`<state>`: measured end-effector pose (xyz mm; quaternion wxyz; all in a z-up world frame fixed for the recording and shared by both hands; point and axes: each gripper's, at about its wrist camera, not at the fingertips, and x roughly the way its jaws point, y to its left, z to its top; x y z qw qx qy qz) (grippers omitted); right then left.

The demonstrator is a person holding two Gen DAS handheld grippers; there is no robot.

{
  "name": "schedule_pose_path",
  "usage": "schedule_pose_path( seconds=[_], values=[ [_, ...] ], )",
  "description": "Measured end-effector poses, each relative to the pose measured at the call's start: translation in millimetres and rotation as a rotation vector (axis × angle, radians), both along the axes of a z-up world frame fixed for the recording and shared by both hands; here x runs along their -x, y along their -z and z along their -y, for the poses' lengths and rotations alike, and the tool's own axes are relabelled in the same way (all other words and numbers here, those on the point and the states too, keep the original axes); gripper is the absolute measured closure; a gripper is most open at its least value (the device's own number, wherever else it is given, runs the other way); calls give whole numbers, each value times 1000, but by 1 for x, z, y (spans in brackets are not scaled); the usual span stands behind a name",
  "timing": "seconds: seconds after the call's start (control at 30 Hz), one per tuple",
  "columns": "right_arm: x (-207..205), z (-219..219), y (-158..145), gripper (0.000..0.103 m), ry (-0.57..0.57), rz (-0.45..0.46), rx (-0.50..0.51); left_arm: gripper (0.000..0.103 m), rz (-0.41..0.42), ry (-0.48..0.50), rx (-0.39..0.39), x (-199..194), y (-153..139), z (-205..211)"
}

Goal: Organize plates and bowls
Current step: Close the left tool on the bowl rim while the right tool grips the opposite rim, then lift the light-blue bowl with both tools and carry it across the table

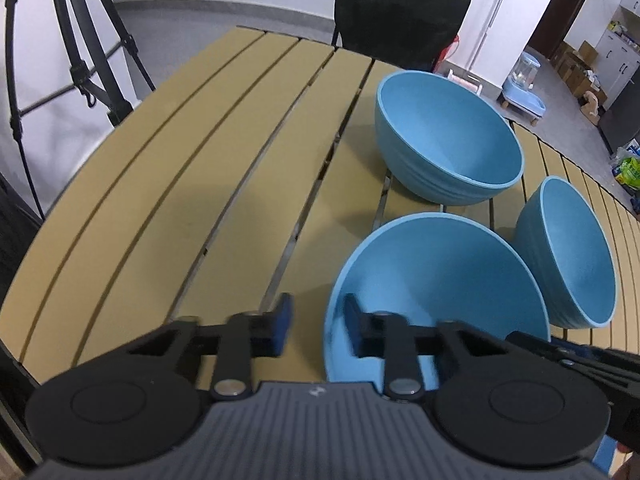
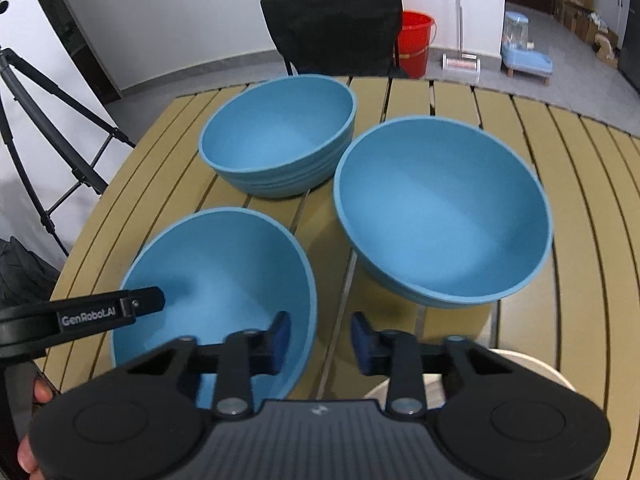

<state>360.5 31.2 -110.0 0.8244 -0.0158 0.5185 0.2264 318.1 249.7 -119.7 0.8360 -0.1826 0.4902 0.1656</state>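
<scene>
Three blue bowls stand on a tan slatted table point(image 1: 160, 200). The nearest bowl point(image 1: 440, 280) point(image 2: 224, 264) lies between my two grippers. My left gripper point(image 1: 318, 324) straddles its left rim, one pad inside the bowl and one outside, with a gap still showing beside the rim. My right gripper point(image 2: 320, 336) straddles the right rim the same way, its outer pad clear of the wall. A second bowl point(image 1: 452, 140) point(image 2: 280, 136) sits farther back. The third bowl point(image 1: 576, 252) point(image 2: 444, 208) stands to the right.
A black chair point(image 2: 336, 24) stands behind the table. A tripod point(image 1: 80, 40) is at the left. A cream round dish point(image 2: 520, 364) shows under my right gripper's body. A red bucket point(image 2: 416, 36) stands on the floor beyond.
</scene>
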Motion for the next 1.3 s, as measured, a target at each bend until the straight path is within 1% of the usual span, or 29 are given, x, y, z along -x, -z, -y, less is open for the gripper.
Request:
schedule_pose_path(
  seconds=[0.07,0.1,0.13,0.17,0.27,0.4,0.7,0.93,1.17,1.3],
  values=[
    [-2,-1,2,90,5,-21,-5,93,-4,4,19,-2,0,0],
    [-2,-2,3,91,5,-29,-13,94,-4,4,26,-2,0,1],
    [-2,-2,3,94,4,-35,-19,94,-5,0,26,-3,-1,1],
    [-1,-3,3,95,2,-36,-21,95,-2,-4,28,-3,-1,2],
    [-1,-3,3,96,3,-24,-11,95,5,-12,35,-2,-4,3],
    [0,0,-1,96,8,-26,-22,95,20,-10,18,3,-14,8],
    [12,16,-31,96,22,20,-63,95,67,9,-18,14,-49,27],
    [24,46,-55,96,58,60,-92,95,98,46,-40,19,-73,61],
    [32,85,-73,96,105,95,-106,95,123,90,-40,21,-88,97],
    [35,110,-80,96,140,112,-118,95,134,126,-56,19,-96,120]
  ],
)
